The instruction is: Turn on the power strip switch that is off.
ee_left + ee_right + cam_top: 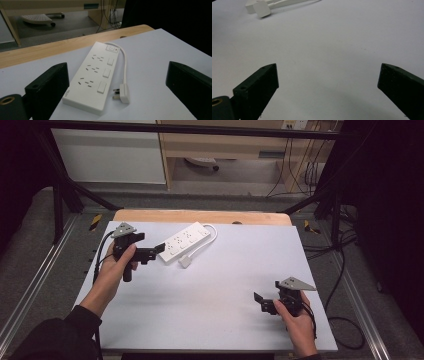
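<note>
Reaching toward the white power strip (184,242), the left gripper (159,249) hangs with its jaws spread wide and nothing between them — its tips sit just beside the strip's near end, and I cannot tell from above whether they touch it. The strip lies flat at the far left part of the white tabletop (225,285), close to the wooden edge, with its short cable (124,62) looping round to the plug (123,93), which rests loose on the sheet beside the strip. None of the sockets holds anything. The right gripper (260,301) is well apart from all this, near the front right corner, jaws also open and empty over bare sheet. By my reading the work is barely begun: neither strip nor plug is gripped yet, and every step of handling them is left to do.
</note>
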A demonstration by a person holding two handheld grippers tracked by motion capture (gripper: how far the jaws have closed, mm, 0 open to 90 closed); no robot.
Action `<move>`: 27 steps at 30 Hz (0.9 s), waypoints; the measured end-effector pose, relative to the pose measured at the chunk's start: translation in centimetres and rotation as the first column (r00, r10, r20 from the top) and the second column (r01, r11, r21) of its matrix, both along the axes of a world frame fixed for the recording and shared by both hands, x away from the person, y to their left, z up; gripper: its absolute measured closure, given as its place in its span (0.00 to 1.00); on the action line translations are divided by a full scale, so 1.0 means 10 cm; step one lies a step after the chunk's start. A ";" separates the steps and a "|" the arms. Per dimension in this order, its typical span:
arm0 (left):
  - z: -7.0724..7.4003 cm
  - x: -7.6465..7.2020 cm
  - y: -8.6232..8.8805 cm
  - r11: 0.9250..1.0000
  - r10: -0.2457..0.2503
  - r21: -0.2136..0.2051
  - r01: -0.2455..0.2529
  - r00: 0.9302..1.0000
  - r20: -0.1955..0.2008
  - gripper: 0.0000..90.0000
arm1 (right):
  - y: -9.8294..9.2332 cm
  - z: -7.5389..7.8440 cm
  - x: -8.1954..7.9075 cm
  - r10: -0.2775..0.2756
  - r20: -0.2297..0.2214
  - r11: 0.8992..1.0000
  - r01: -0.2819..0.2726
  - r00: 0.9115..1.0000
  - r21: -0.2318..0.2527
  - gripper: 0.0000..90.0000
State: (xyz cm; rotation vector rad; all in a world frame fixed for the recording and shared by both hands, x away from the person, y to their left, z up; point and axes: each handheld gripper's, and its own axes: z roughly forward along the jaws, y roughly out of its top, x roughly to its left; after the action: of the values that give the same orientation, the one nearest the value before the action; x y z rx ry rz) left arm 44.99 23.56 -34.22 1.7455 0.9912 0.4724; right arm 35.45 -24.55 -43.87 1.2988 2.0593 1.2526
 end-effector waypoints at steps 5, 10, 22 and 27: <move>0.05 -0.12 0.05 1.000 0.003 -0.007 -0.003 1.000 0.023 0.07 | 0.01 0.00 0.00 0.002 -0.001 1.000 -0.002 1.000 -0.002 0.04; 0.06 -0.27 0.10 1.000 0.002 -0.008 -0.002 0.999 0.034 0.07 | 0.01 0.00 0.00 0.003 0.002 1.000 -0.003 1.000 -0.003 0.04; 0.00 -0.62 0.29 1.000 0.009 -0.024 -0.008 0.999 0.048 0.07 | 0.02 0.01 -0.01 0.005 0.003 1.000 -0.005 1.000 -0.005 0.04; -0.05 -0.74 0.40 0.999 0.028 -0.033 -0.026 0.998 0.050 0.07 | 0.02 0.01 0.00 0.007 0.006 1.000 -0.007 1.000 -0.009 0.04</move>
State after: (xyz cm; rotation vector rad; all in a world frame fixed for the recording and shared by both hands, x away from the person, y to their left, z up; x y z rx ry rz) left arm 37.58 27.61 -34.71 1.6859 0.9827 0.5124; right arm 35.40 -24.30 -43.75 1.2835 2.0649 1.2475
